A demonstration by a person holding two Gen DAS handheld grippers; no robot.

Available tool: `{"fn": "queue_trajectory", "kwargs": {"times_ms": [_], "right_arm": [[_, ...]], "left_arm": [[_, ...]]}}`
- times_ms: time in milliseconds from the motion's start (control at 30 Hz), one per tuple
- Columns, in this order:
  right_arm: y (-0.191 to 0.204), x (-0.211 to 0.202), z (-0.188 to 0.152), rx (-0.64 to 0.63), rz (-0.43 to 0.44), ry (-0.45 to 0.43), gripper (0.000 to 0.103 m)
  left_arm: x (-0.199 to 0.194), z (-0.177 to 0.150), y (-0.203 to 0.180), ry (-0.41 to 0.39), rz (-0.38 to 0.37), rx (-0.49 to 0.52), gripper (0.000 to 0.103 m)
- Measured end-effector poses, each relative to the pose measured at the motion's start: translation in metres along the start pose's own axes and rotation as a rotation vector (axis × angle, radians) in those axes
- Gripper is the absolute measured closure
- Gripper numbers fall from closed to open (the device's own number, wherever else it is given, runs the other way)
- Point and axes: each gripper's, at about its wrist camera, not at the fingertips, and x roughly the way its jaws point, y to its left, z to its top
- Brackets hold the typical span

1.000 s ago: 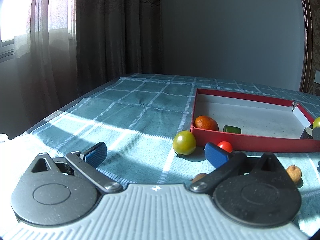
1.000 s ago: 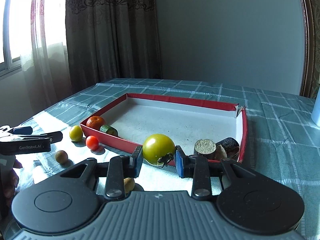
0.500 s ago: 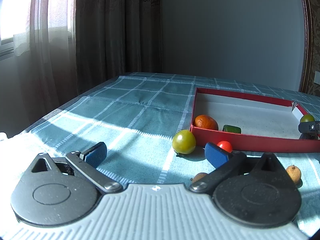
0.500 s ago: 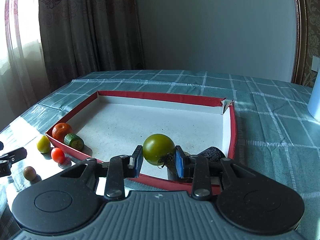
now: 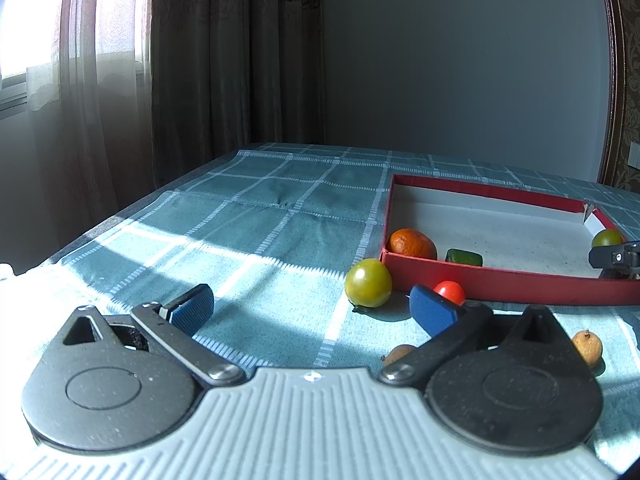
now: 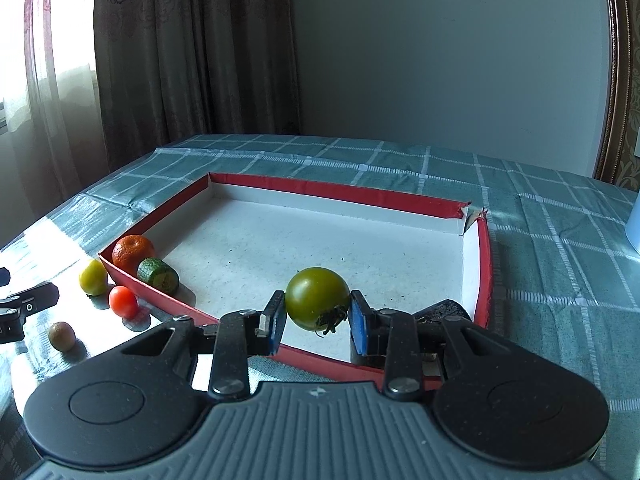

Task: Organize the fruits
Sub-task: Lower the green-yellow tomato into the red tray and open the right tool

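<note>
Your right gripper [image 6: 317,322] has the large green tomato [image 6: 317,298] between its two blue pads, stem end turned down and toward the camera. The left pad meets the fruit's side; the right pad sits at or just off its other side, so a firm clamp cannot be confirmed, though the tomato appears carried above the white floor of the red tray [image 6: 332,191], over the near right part. A dark lumpy item [image 6: 442,308] lies in the tray's near right corner, partly hidden behind your right finger.

In the tray's near left corner you have an orange mandarin [image 6: 133,253] with a cut green cucumber piece [image 6: 158,276] just beside it on the right.

Outside the tray, past its left wall on the checked teal tablecloth [image 6: 560,280], lie a yellow-green tomato [image 6: 93,277], a red cherry tomato [image 6: 123,301] nearer to you, and a small brown fruit [image 6: 62,336] nearer still.

Your left gripper [image 5: 312,308] stands wide open and empty, low over the cloth. The yellow-green tomato lies just beyond the gap, toward its right finger; the cherry tomato sits behind that finger's pad. Another small brown fruit [image 5: 587,347] lies to the right of that gripper.
</note>
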Motion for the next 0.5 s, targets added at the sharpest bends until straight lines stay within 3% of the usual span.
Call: {"fn": "queue_trajectory", "kwargs": {"times_ms": [233, 500], "right_arm": [[0.004, -0.002, 0.000, -0.007, 0.029, -0.005, 0.070], [-0.011, 0.013, -0.006, 0.024, -0.011, 0.040, 0.070]], "left_arm": [[0.001, 0.000, 0.000, 0.000, -0.001, -0.001, 0.000], [0.000, -0.001, 0.001, -0.001, -0.003, -0.005, 0.000]]}}
